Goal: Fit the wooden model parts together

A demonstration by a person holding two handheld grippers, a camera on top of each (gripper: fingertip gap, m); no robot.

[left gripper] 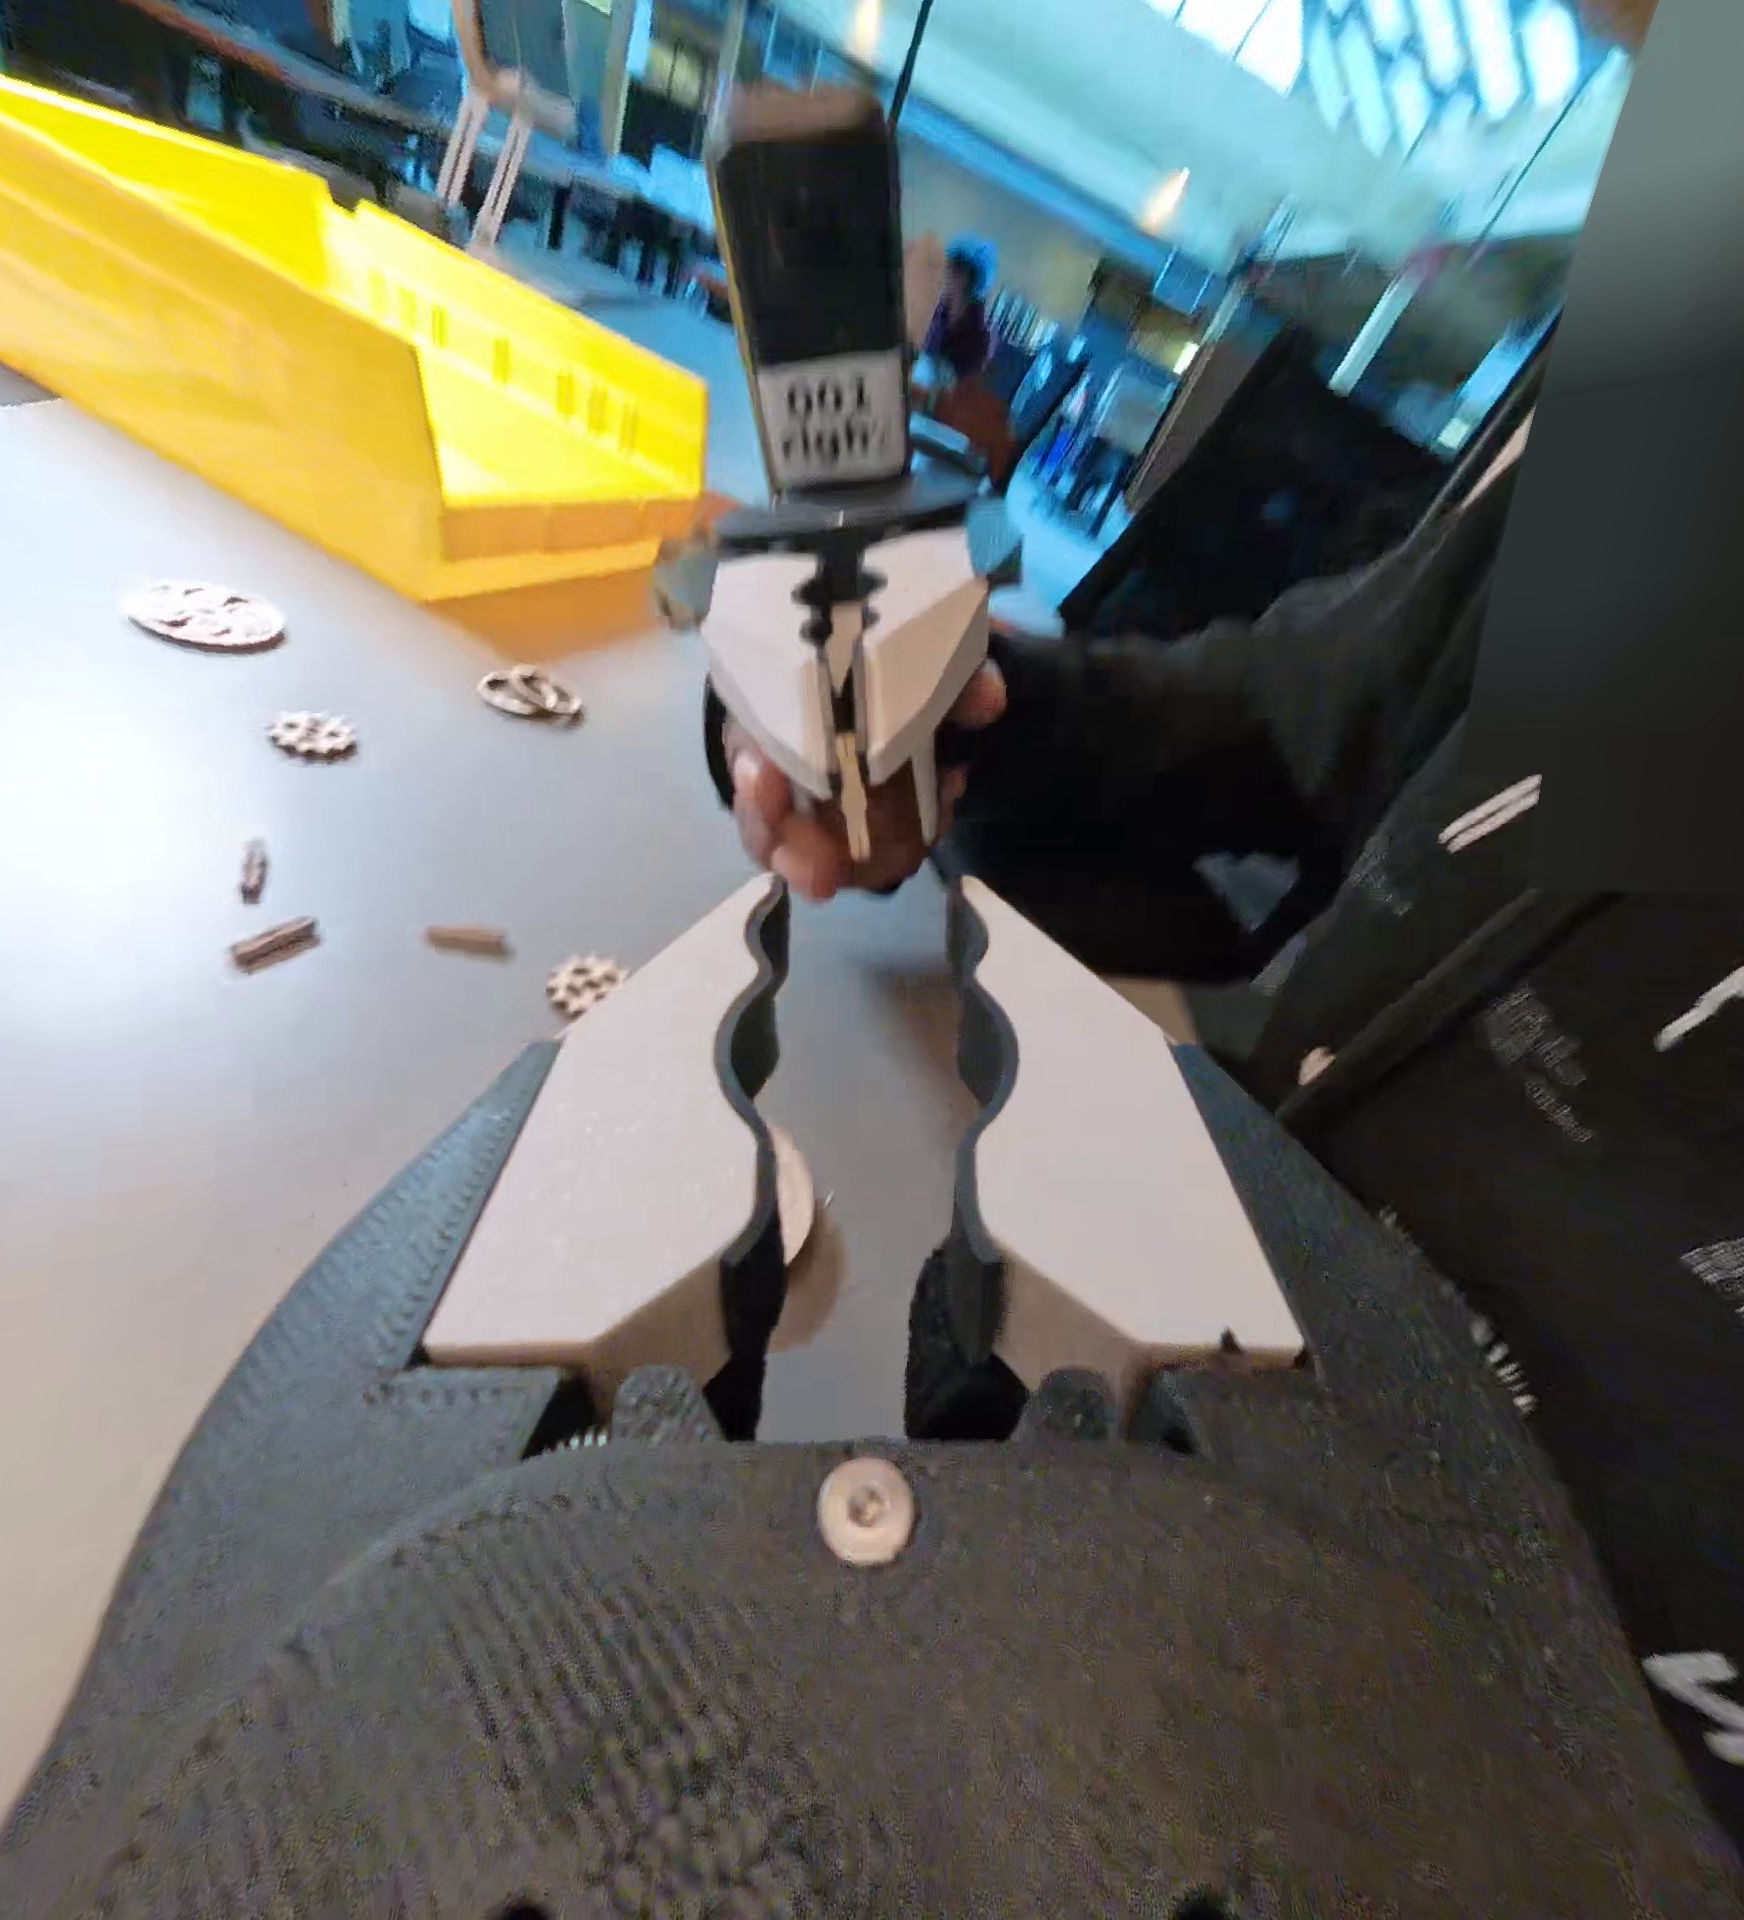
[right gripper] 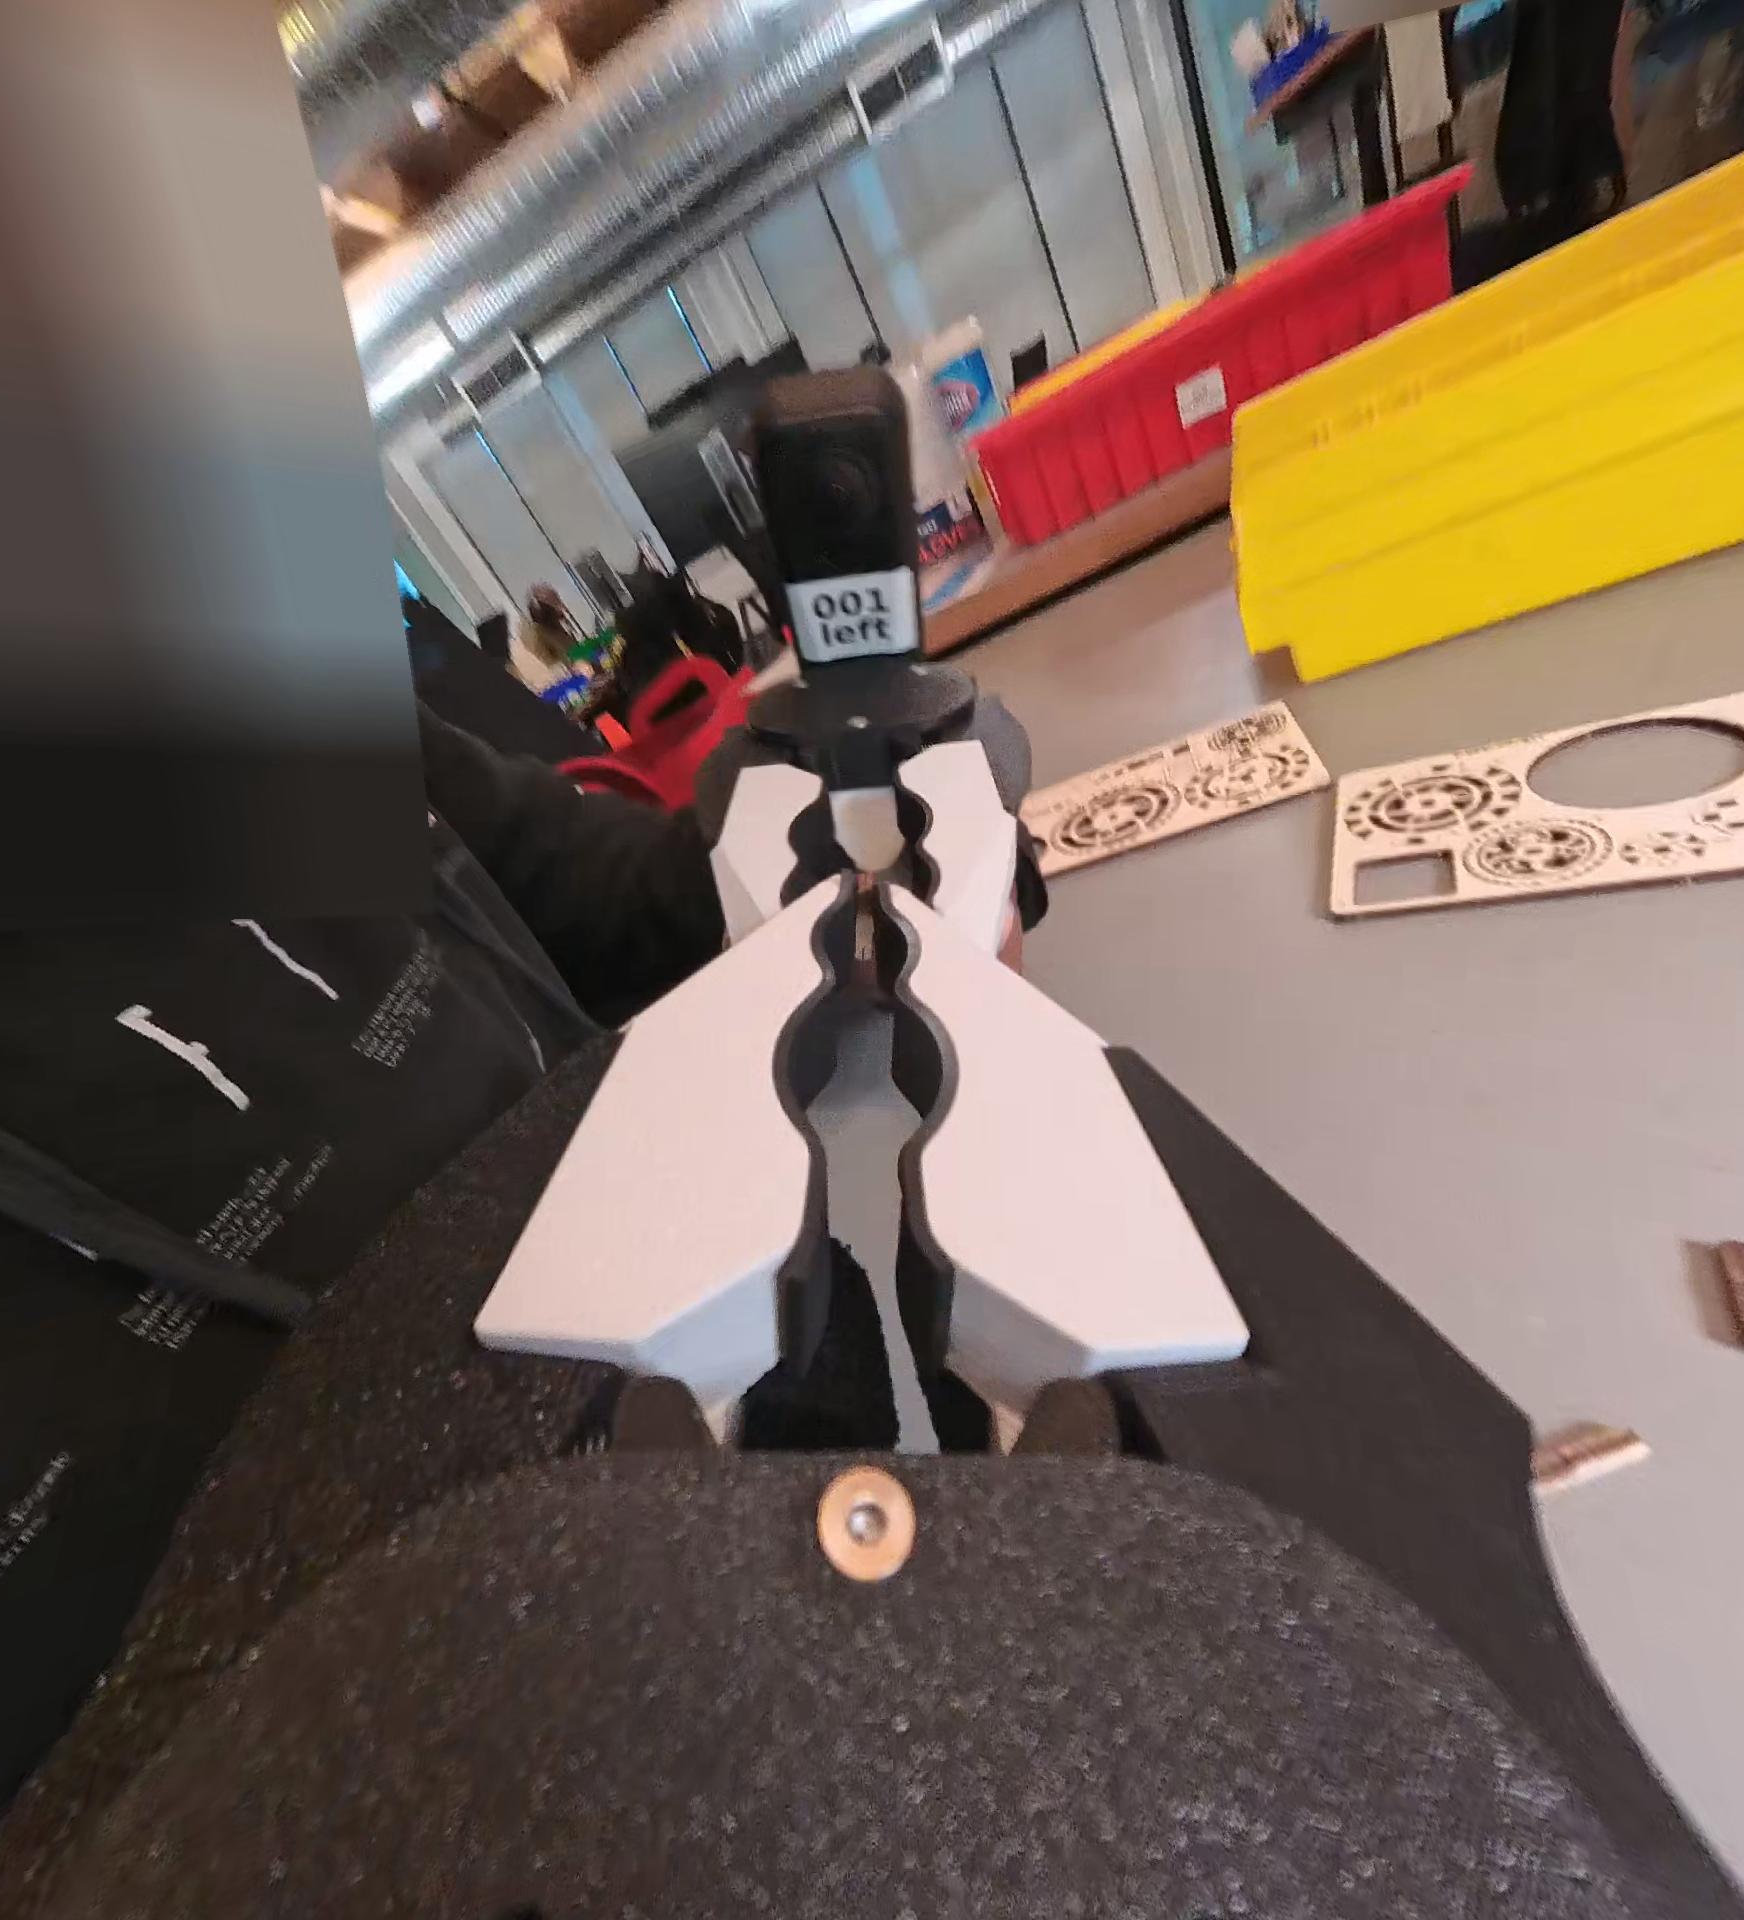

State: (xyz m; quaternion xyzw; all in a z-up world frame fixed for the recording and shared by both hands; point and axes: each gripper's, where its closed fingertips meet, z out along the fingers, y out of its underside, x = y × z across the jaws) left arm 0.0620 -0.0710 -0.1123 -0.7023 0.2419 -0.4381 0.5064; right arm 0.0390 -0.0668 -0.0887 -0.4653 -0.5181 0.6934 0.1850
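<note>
In the left wrist view my left gripper (left gripper: 868, 894) is open, its fingers a clear gap apart above the grey table (left gripper: 120, 1091). A pale round piece (left gripper: 800, 1226) shows under its left finger; I cannot tell whether it is held. Just ahead, my right gripper (left gripper: 852, 769) faces it, tips down, shut on a thin pale wooden stick (left gripper: 857, 805). In the right wrist view my right gripper (right gripper: 863, 909) is shut on that small wooden piece (right gripper: 863, 935), its tips nearly touching the left gripper (right gripper: 863, 862).
Loose wooden gears (left gripper: 206, 615), a ring (left gripper: 530, 691) and short pegs (left gripper: 274, 942) lie on the left. Laser-cut wooden sheets (right gripper: 1574, 821) and pegs (right gripper: 1735, 1309) lie to the right. A yellow bin (left gripper: 328, 343) and a red bin (right gripper: 1211, 395) stand behind. A dark sleeve (left gripper: 1211, 779) holds the right gripper.
</note>
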